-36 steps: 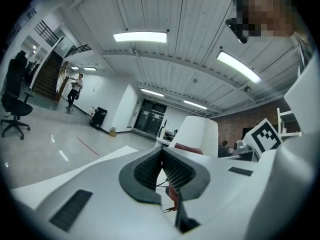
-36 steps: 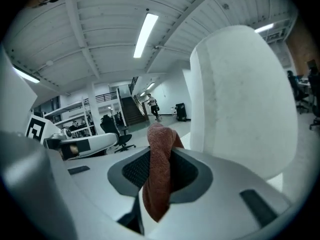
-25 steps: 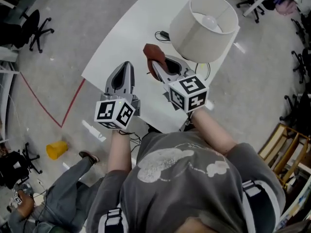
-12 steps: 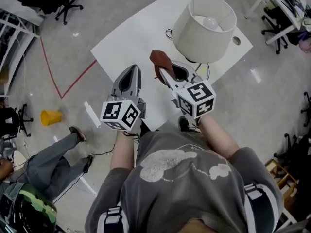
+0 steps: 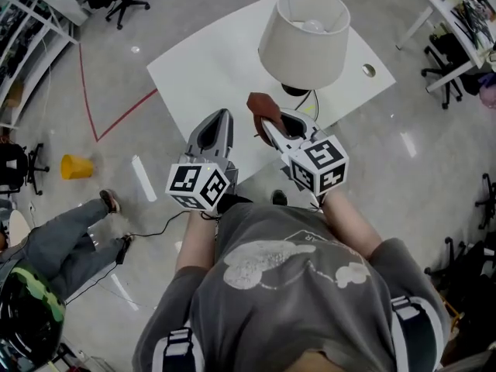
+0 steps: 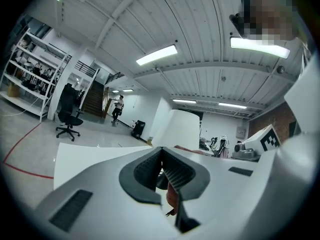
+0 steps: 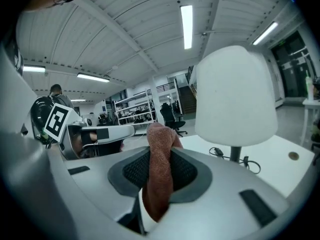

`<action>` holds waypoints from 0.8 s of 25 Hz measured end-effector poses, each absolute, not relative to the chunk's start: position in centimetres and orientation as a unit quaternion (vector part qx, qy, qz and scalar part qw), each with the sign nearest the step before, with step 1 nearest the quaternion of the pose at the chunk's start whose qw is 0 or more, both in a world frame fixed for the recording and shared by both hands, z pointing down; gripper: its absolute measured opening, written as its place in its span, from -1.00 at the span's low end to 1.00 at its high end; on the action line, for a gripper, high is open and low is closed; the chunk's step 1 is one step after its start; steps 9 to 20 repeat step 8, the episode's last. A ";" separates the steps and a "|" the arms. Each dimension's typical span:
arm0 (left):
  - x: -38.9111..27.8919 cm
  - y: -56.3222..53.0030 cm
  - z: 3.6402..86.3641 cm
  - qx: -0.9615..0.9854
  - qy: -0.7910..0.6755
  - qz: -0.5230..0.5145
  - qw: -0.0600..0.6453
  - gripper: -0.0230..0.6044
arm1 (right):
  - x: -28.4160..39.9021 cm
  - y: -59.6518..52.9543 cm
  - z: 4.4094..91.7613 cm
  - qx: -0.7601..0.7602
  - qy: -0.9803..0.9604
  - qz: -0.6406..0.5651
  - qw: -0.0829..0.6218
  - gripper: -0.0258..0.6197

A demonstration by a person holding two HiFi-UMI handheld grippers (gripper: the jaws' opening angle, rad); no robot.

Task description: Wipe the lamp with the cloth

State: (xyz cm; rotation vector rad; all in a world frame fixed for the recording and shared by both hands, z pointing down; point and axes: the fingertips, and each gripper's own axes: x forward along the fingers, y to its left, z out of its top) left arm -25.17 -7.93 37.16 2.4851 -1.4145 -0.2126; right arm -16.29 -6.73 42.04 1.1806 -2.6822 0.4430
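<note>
Head view: bulb [image 5: 313,26] inside lamp shade [image 5: 298,56]; right gripper [image 5: 270,124] clenched on cloth [image 5: 259,103], left gripper [image 5: 222,117] clenched empty

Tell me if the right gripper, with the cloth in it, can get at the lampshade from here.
Probably yes. The right gripper is shut on the cloth, which sticks out past its tip, and only open air seems to lie between it and the lampshade ahead.
</note>
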 end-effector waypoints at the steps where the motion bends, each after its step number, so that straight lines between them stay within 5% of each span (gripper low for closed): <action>1: -24.7 -7.5 37.3 0.859 -0.489 -0.073 0.138 -0.90 | -15.9 -6.3 42.2 0.394 -0.902 0.151 0.092 -0.64; 20: -23.9 -5.1 37.9 0.862 -0.482 -0.076 0.140 -0.90 | -14.8 -4.5 43.4 0.396 -0.900 0.159 0.088 -0.64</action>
